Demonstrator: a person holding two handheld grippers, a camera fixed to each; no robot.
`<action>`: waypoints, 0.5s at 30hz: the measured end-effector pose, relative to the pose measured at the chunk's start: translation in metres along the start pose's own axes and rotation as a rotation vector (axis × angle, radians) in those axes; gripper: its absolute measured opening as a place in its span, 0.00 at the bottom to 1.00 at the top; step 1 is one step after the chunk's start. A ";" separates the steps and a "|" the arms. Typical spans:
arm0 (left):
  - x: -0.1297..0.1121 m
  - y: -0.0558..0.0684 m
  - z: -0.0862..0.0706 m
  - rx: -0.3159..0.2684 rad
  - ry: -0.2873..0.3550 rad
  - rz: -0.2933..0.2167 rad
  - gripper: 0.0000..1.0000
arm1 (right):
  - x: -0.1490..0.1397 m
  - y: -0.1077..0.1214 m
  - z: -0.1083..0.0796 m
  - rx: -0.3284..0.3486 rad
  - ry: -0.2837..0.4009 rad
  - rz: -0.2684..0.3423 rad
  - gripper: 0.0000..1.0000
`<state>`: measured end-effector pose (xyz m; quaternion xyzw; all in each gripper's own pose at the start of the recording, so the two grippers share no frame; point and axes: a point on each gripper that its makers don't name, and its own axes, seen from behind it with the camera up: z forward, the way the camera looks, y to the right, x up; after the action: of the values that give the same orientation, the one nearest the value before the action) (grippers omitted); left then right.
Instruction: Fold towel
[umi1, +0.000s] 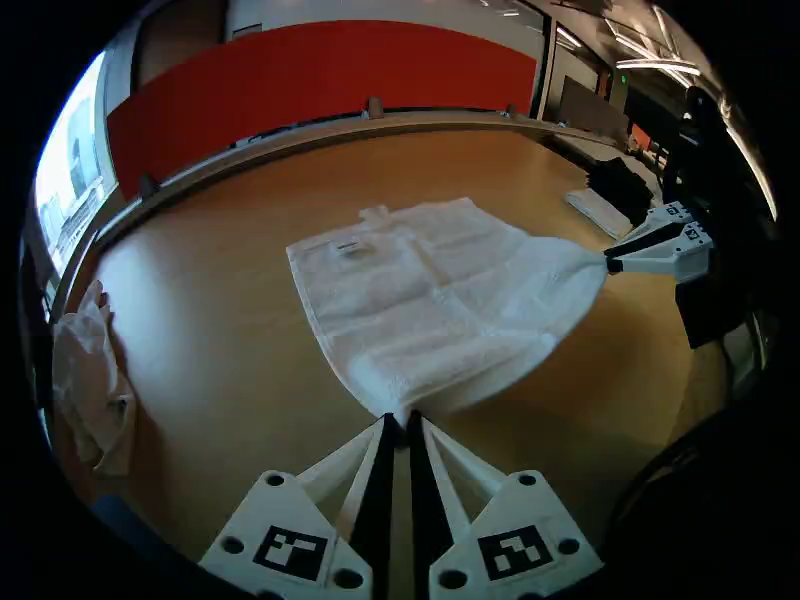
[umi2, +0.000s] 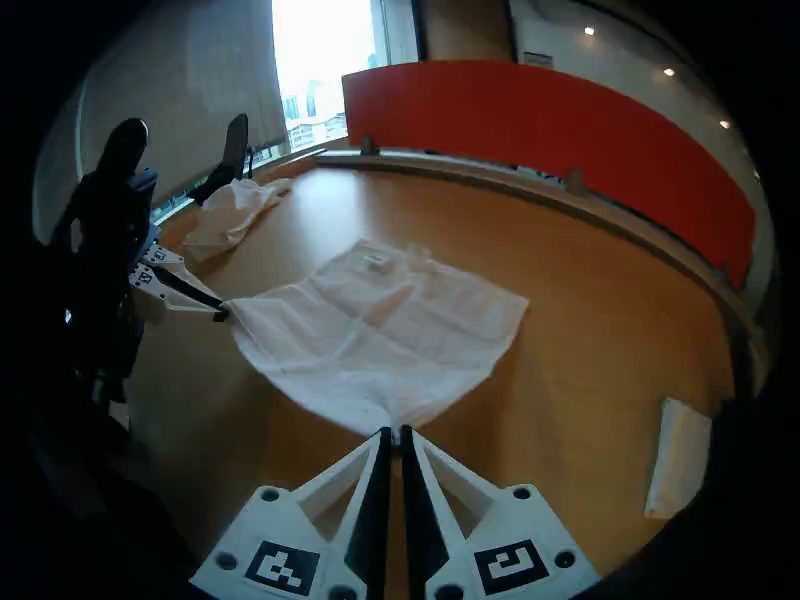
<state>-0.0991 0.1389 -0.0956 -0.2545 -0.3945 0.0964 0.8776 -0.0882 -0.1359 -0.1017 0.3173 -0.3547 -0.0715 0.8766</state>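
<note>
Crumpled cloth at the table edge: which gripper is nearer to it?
Left. The left gripper grips the towel corner on the side of the crumpled cloth; the right gripper grips the corner across the towel, farther off.

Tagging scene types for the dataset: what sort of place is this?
Most likely an office or meeting room: a long curved wooden table under the white cloth towel, backed by a red divider panel, strip ceiling lights, and a large window looking out on city buildings.
</note>
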 end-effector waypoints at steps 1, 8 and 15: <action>0.002 0.000 -0.003 0.001 0.002 -0.001 0.10 | 0.002 -0.001 -0.003 0.004 0.004 0.000 0.07; 0.014 0.003 -0.027 0.005 0.009 -0.016 0.10 | 0.018 -0.008 -0.023 0.014 0.028 -0.010 0.07; 0.023 0.012 -0.046 -0.001 0.012 -0.047 0.10 | 0.036 -0.013 -0.041 0.012 0.056 -0.016 0.07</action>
<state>-0.0489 0.1405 -0.1124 -0.2463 -0.3951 0.0738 0.8819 -0.0327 -0.1380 -0.1109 0.3273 -0.3281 -0.0676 0.8835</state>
